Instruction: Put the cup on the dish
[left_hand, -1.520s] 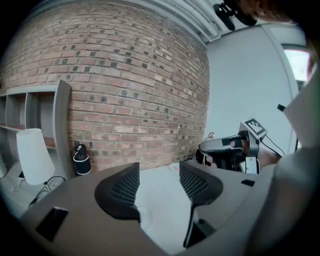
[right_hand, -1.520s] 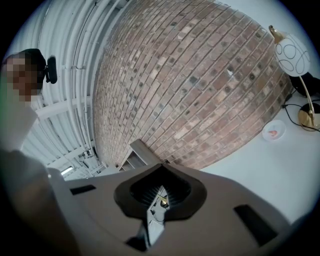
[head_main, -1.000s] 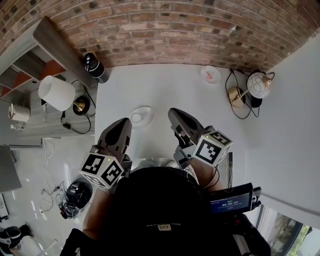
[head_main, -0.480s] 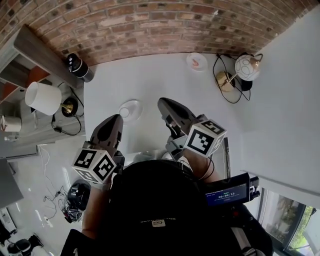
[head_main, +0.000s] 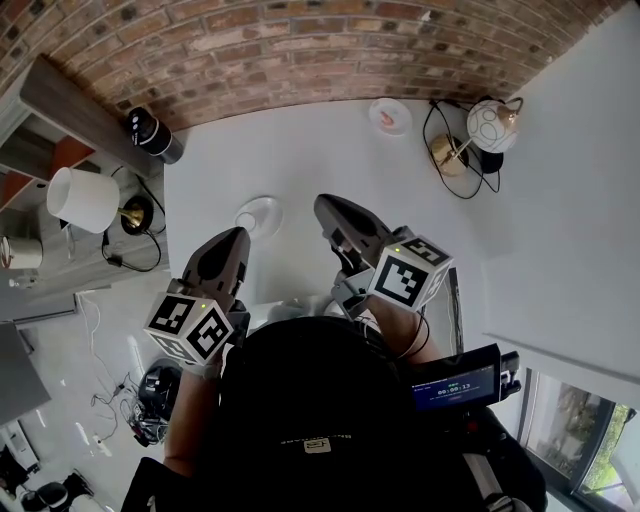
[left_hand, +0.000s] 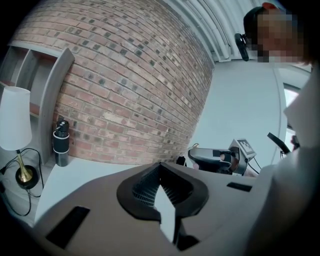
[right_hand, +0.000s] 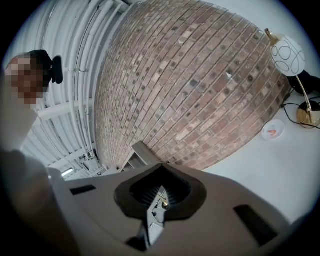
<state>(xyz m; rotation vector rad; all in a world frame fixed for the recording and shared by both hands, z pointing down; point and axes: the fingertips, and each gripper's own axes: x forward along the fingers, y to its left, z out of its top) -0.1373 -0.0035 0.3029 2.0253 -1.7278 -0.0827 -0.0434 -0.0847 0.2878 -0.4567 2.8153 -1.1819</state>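
A clear glass dish (head_main: 258, 216) lies on the white table (head_main: 300, 160), with a small round glass piece at its middle that may be the cup; I cannot tell for sure. A small white dish with a pink mark (head_main: 389, 116) (right_hand: 273, 130) sits far back near the brick wall. My left gripper (head_main: 232, 240) (left_hand: 161, 172) hovers just short of the glass dish, shut and empty. My right gripper (head_main: 325, 207) (right_hand: 161, 171) is to the right of that dish, also shut with nothing in it. The left gripper view shows the right gripper (left_hand: 215, 157) from the side.
A black bottle (head_main: 150, 133) (left_hand: 61, 142) stands at the table's back left corner. A round lamp with cables (head_main: 490, 125) (right_hand: 287, 55) is at the back right. A white-shaded lamp (head_main: 82, 198) (left_hand: 14, 117) and shelves (head_main: 50, 130) stand to the table's left.
The head view has shifted, so the table items sit further left and higher in the picture. Both grippers stay shut and empty near the glass dish.
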